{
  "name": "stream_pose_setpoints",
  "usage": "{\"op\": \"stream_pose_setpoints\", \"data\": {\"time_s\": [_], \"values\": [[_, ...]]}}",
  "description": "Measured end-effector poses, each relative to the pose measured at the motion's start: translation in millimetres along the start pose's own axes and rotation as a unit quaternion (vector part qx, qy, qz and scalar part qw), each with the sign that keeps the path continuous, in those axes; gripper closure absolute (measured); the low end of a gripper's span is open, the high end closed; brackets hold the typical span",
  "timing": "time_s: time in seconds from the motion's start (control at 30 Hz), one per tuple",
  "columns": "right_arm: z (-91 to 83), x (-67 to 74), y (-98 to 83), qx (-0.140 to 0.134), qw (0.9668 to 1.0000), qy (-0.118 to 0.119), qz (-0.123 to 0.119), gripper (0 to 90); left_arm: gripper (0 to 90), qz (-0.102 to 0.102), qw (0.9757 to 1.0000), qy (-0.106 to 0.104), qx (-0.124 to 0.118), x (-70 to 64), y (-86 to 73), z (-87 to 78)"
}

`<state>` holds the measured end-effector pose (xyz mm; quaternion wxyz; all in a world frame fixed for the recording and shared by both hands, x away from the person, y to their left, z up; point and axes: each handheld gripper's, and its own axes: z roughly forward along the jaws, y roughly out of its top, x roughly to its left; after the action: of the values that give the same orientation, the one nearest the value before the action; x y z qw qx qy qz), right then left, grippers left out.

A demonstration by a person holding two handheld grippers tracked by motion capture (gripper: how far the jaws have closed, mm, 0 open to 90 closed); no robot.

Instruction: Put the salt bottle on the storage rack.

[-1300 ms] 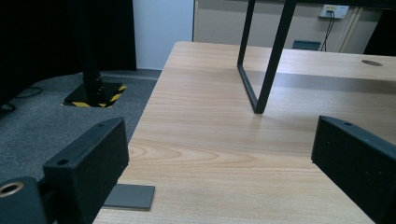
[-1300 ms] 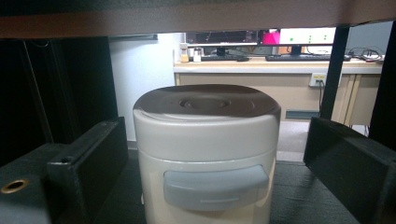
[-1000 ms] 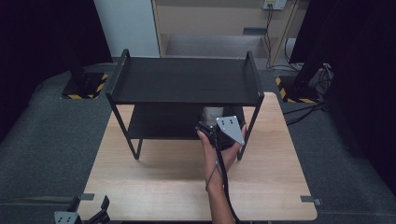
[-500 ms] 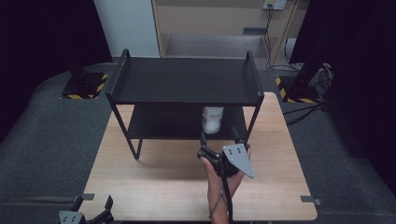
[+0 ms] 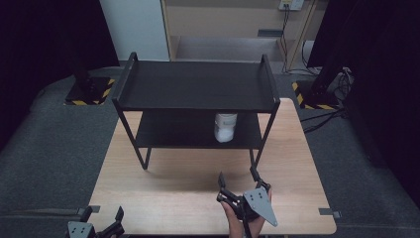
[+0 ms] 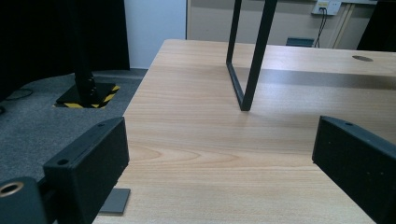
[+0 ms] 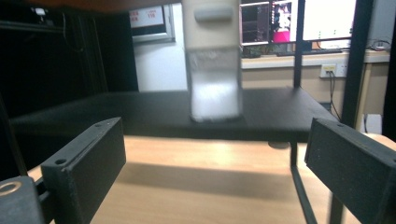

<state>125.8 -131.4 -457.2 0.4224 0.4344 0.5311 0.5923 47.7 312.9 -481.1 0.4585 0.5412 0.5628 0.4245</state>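
Fingers (image 7: 84,163) apart, empty; jar (image 5: 225,127) label unreadable.

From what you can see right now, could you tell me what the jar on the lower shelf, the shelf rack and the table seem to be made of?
The jar looks like clear plastic or glass with a white lid; its lower part shows white contents.

The shelf rack seems to be matte black painted metal: thin straight legs, flat dark shelves without shine.

The table looks like light wood or wood-look laminate: pale grain lines, smooth, slightly reflective surface.
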Motion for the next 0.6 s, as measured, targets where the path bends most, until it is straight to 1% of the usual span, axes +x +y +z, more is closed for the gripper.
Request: {"op": "stream_pose_setpoints", "data": {"time_s": [0.27, 0.4, 0.47, 0.5, 0.6], "values": [[-25.2, -16.1, -17.5, 0.015, 0.9997, -0.014, -0.009, 5.6, 2.6, 0.001, 1.0, 0.0, -0.006, -0.2, 3.7, 1.8], [-38.5, -24.5, -24.1, 0.019, 0.9994, -0.03, 0.005, 5.8, 2.6, 0.001, 1.0, -0.002, -0.006, -0.7, 4.7, 4.1], [-44.8, -27.9, -27.5, 0.016, 0.9992, -0.037, 0.007, 6.3, 2.6, -0.002, 0.9999, -0.008, -0.006, -0.4, 5.8, 5.1], [-48.0, -29.1, -30.6, 0.009, 0.9991, -0.041, 0.007, 7.3, 2.6, -0.002, 0.9999, -0.009, -0.008, -0.8, 6.2, 5.3], [-56.3, -33.4, -38.7, -0.011, 0.9982, -0.055, 0.021, 7.7, 2.6, 0.001, 0.9999, -0.01, -0.009, -1.9, 7.8, 6.2]]}}
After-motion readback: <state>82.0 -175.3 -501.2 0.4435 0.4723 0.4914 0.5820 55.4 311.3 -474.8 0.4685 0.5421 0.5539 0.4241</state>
